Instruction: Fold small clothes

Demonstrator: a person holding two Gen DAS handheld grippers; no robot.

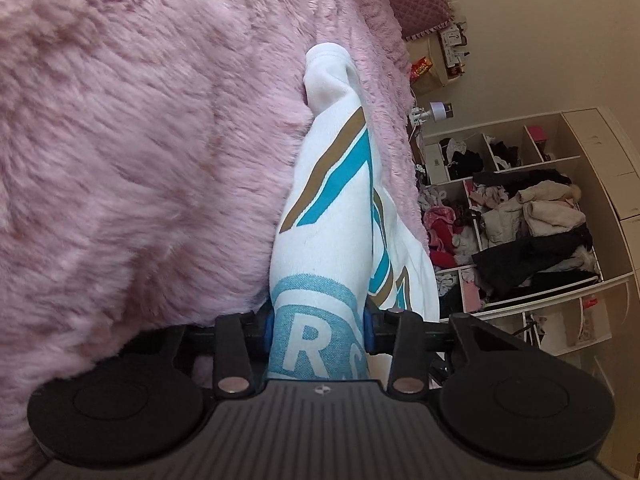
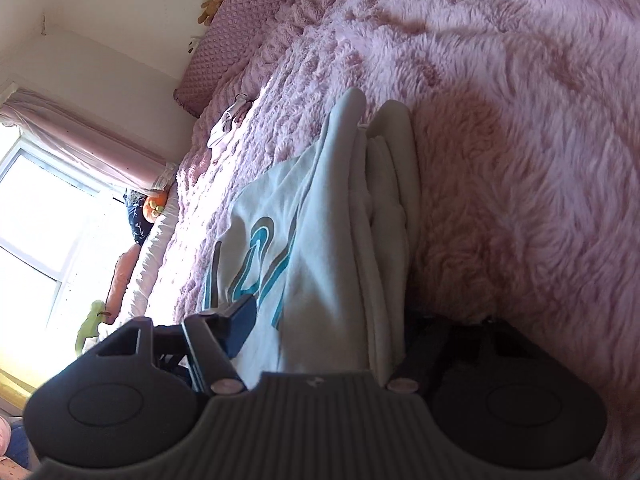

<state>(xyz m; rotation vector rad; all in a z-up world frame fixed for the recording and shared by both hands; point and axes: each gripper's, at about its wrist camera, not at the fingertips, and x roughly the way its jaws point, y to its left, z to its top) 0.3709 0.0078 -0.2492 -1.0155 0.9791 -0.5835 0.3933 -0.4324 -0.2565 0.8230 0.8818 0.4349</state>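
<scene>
white printed garment [image 1: 320,240] — bunched on pink fur blanket [image 1: 140,160], pinched in left gripper [image 1: 318,330] and in right gripper [image 2: 320,332] — gripped at both ends, likely for folding over.

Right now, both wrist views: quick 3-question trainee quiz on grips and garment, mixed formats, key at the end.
1. True or false: the left gripper is shut on the white garment.
2. What does the garment lie against? A) wooden table B) fluffy pink blanket C) tiled floor
3. Fill in: the right gripper grips the garment where several layers are ____.

Key: 1 true; 2 B; 3 folded (stacked)
</scene>
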